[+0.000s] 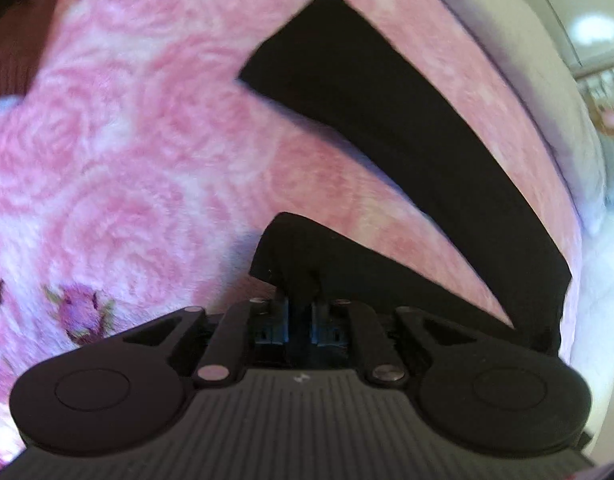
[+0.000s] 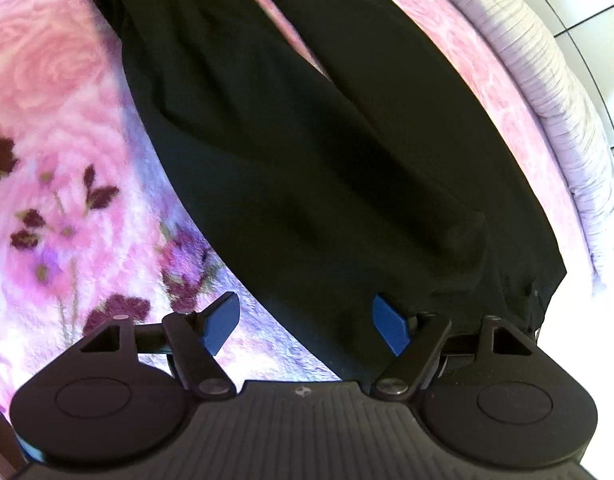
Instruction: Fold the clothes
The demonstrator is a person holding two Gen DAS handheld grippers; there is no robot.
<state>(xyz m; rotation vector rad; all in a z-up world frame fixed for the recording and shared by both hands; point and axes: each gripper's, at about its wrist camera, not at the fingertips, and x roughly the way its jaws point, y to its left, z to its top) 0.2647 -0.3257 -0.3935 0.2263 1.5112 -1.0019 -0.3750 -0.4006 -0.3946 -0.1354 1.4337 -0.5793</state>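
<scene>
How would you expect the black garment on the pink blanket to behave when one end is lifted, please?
The black garment will probably hang limp: it bunches where the left gripper pinches it. It seems light and thin, lying flat with soft creases. On the fuzzy pink blanket it may drag rather than slide.

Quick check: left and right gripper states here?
Left gripper: closed on a fold of the black garment.
Right gripper: open, holding nothing, fingers over the garment's edge.
</scene>
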